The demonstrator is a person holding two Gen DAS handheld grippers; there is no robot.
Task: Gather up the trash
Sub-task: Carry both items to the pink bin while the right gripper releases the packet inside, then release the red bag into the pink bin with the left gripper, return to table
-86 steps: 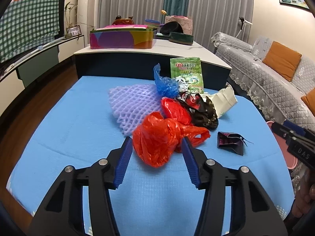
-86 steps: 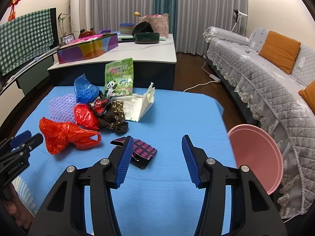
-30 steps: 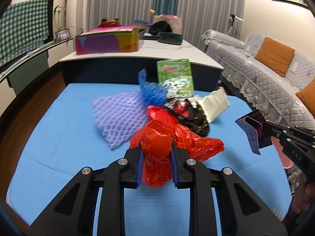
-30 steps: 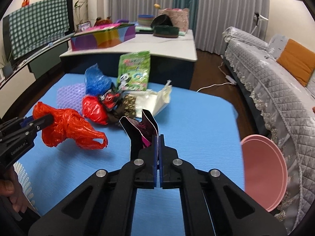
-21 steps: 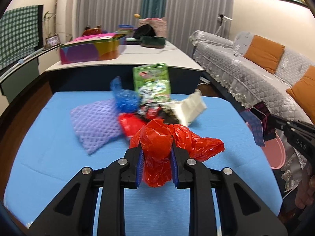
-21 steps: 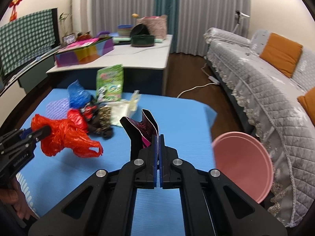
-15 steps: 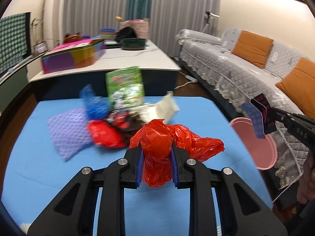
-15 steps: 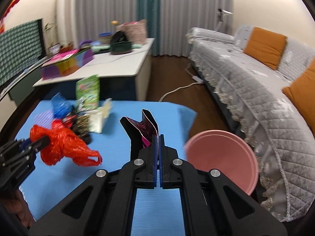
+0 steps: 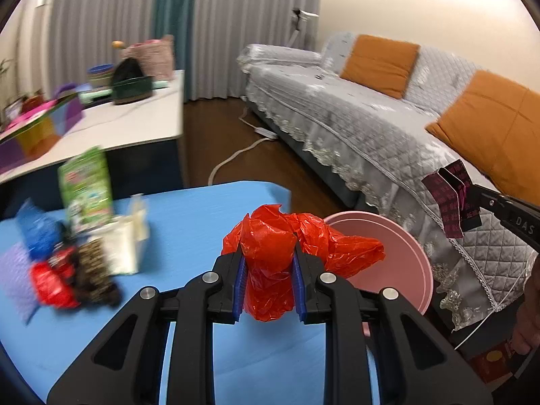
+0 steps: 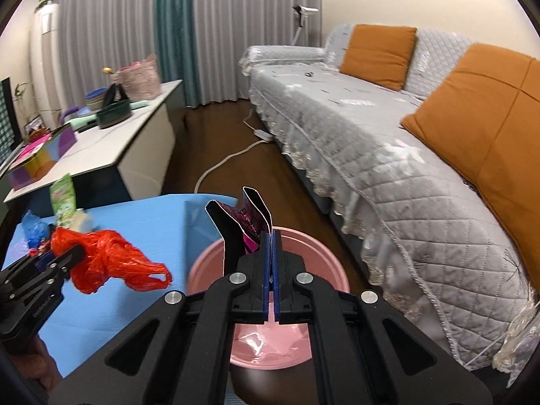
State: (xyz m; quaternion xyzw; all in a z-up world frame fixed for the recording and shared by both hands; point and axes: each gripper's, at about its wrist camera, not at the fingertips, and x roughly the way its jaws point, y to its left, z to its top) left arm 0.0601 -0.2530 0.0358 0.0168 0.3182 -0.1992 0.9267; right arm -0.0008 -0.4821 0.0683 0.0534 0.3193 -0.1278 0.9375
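Left gripper (image 9: 267,281) clamps red plastic bag (image 9: 270,270) between pads, bag bulging ahead of fingertips. Right gripper (image 10: 270,263) pinches dark wrapper (image 10: 243,222), flaps sticking above tips. Pink bin (image 10: 317,246) just beyond, below right fingers: both pieces carried for dropping. Remaining trash pile (image 9: 77,263) left of left fingers.

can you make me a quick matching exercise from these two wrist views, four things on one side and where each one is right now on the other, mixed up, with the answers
Things
1. red plastic bag
2. dark pink-printed wrapper
3. pink bin
4. green panda snack packet

Places
A. on the floor between the blue table and the sofa
B. clamped in the left gripper
C. standing at the back of the trash pile on the blue table
D. clamped in the right gripper, over the bin

Pairs: 1-B, 2-D, 3-A, 4-C
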